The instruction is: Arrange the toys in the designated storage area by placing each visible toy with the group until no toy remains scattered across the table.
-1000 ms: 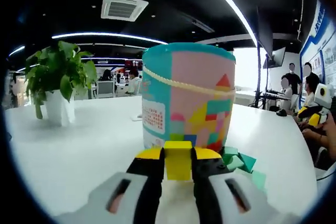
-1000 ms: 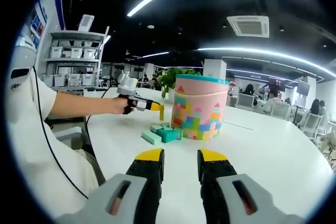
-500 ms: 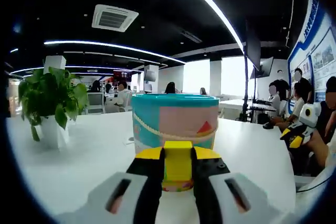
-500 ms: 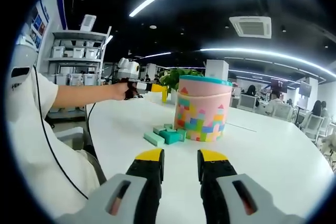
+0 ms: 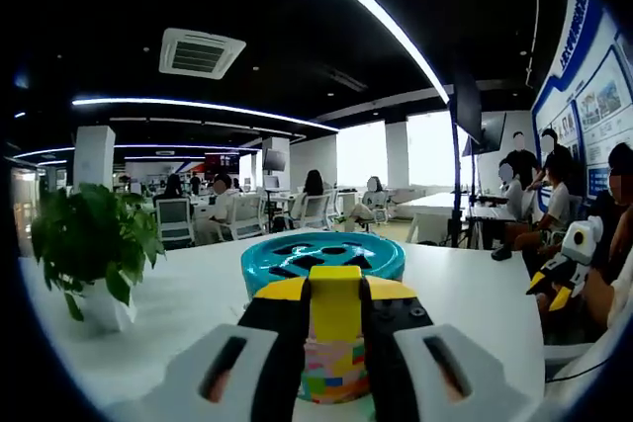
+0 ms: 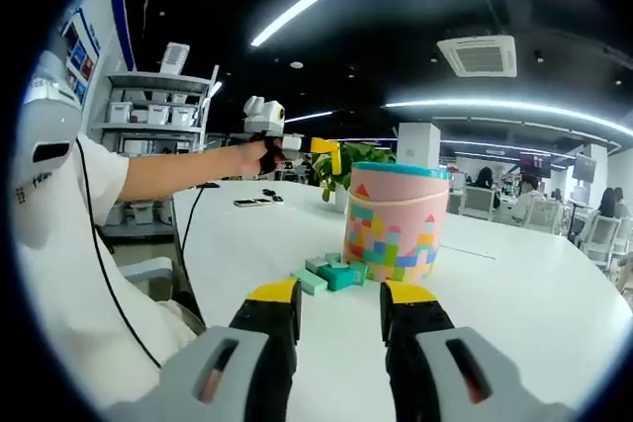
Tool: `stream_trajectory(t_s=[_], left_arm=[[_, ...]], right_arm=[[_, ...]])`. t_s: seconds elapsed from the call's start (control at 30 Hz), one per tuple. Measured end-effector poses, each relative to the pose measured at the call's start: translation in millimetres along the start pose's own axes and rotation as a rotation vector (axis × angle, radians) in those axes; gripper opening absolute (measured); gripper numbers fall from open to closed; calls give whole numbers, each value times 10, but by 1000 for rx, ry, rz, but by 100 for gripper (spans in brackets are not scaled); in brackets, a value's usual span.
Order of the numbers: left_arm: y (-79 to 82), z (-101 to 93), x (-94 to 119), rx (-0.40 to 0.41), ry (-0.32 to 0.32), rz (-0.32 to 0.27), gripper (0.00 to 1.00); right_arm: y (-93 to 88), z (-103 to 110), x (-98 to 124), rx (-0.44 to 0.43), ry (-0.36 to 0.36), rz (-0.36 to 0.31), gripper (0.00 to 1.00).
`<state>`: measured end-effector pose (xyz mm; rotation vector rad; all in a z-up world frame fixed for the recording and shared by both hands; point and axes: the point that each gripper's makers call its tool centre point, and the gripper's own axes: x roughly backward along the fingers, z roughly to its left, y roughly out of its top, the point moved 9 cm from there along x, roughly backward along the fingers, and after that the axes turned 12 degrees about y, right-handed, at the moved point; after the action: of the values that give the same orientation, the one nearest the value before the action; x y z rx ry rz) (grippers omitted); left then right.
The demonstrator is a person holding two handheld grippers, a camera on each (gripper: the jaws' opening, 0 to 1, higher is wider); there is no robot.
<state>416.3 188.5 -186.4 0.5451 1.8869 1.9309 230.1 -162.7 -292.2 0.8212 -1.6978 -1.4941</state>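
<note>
Open-plan office space surrounds you, with long ceiling light strips overhead and a white tabletop (image 6: 554, 294) spreading under both of your hands. On that tabletop stands the toy bucket (image 6: 394, 223), a pink cylinder printed with coloured blocks and topped by a teal lid with cut-out holes (image 5: 321, 254); in the right gripper view it sits ahead of you, and in the left gripper view you look down on its lid from just above. A potted plant (image 5: 91, 249) stands on the tabletop to one side of the bucket. Your left claw (image 6: 332, 150) is held out at arm's length above the bucket, and its jaws are clamped on a yellow block (image 5: 336, 303), which hangs over the near edge of the lid. Your right claw (image 6: 339, 308) hovers low over the tabletop with its jaws apart and nothing between them. A small cluster of green blocks (image 6: 331, 275) lies on the tabletop, touching the foot of the bucket on the side nearer you.
</note>
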Motion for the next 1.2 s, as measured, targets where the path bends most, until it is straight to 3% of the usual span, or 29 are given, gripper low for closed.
stream_trajectory(t_s=[0.2,0.3,0.5,0.83,1.2], left_arm=[[268,-95,-219,-23,-4,-4,20],[381,-120,-319,5,-3,-20,20],[539,-196,-437,10,-5,-33,20],[585,-140,-705,22,49,5,20],[455,-189,-1017,-12,84,40,20]], right_arm=[[77,-43,94,-28,-7,-45,36],[101,-54,139,-16,-15,-53,37],[65,-62,172,53,-43,-5,32],[29,-97,207,53,-56,1,31],[33,-129,239,60,-67,-8,30]])
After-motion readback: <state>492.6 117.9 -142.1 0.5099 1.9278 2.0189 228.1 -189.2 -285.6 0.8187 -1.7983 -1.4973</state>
